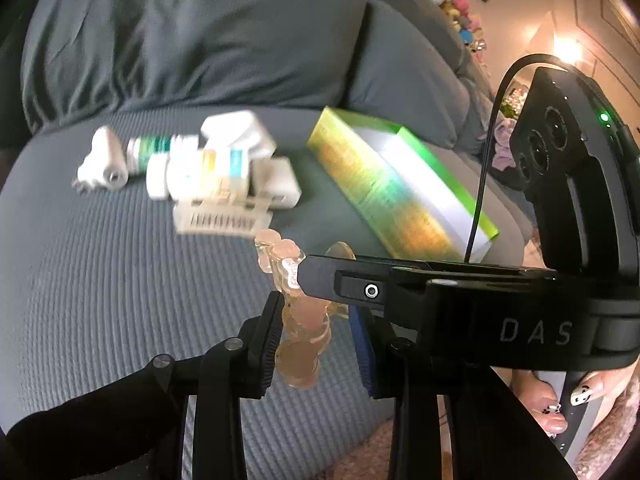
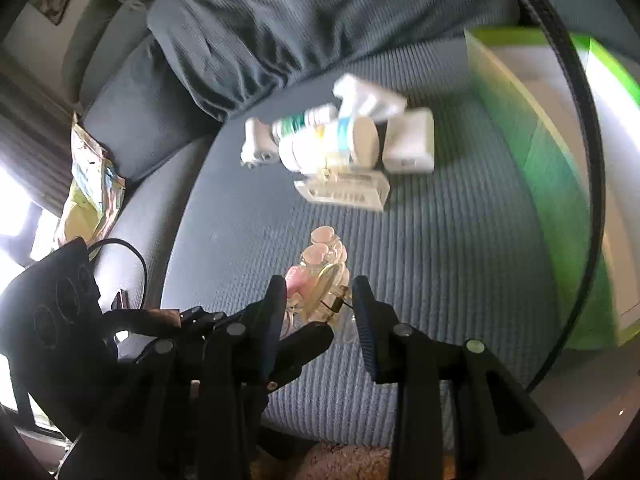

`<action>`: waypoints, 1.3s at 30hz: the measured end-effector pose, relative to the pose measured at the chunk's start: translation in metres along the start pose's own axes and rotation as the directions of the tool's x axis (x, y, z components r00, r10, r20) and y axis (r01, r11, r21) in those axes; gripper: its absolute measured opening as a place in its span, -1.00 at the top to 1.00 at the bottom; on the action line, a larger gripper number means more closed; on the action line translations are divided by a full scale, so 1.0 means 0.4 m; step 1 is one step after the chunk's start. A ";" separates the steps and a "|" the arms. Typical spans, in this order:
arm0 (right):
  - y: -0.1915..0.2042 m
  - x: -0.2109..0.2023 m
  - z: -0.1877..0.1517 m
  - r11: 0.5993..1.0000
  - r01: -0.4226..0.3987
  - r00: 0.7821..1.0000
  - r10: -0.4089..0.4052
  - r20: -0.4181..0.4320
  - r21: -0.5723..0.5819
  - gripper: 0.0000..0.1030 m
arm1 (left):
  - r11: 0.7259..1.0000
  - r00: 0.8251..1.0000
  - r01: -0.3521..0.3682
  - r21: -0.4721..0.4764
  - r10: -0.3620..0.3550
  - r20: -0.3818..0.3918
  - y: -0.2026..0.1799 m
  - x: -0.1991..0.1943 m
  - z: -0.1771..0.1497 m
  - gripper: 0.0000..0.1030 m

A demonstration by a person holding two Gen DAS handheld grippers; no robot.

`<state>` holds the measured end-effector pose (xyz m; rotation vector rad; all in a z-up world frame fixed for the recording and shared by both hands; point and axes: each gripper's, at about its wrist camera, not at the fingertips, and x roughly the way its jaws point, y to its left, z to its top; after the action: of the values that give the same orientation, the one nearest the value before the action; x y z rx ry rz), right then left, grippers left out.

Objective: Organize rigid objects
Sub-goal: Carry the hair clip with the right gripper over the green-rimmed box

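A clear pinkish plastic strip of round capsules (image 1: 298, 320) stands between the fingers of my left gripper (image 1: 318, 344), and the other gripper's finger crosses in front of it. In the right wrist view the same strip (image 2: 320, 276) sits between the fingers of my right gripper (image 2: 318, 312), with the left gripper's finger beside it. A blurred pile of white bottles and boxes (image 1: 208, 168) lies further back on the grey ribbed cushion (image 1: 100, 280); the pile also shows in the right wrist view (image 2: 344, 144). An open green box (image 1: 400, 188) lies to the right.
Grey back cushions (image 1: 200, 40) rise behind the seat. A crumpled printed bag (image 2: 90, 188) lies at the left of the sofa. A hand with painted nails (image 1: 560, 400) holds the other gripper. The green box (image 2: 552, 160) fills the right of the right wrist view.
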<state>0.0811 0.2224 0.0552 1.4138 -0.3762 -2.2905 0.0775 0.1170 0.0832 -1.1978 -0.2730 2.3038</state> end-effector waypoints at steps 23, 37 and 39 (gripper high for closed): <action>-0.115 -0.315 0.061 0.990 0.142 0.954 -0.140 0.267 0.011 0.35 | 0.970 0.987 0.130 0.204 -0.146 0.067 -0.295 0.030 0.175 0.35; -0.300 -0.351 0.051 0.976 0.179 0.940 -0.208 0.271 0.127 0.35 | 0.950 0.977 0.212 0.229 -0.210 -0.035 -0.405 0.194 0.203 0.35; -0.319 -0.347 0.050 0.974 0.179 0.941 -0.210 0.266 0.139 0.35 | 0.949 0.976 0.216 0.229 -0.211 -0.046 -0.413 0.215 0.205 0.35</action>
<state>0.0914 0.4015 0.1166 1.2254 -0.4761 -2.6814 0.0298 0.3069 0.1379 -1.0216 -0.1137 2.0692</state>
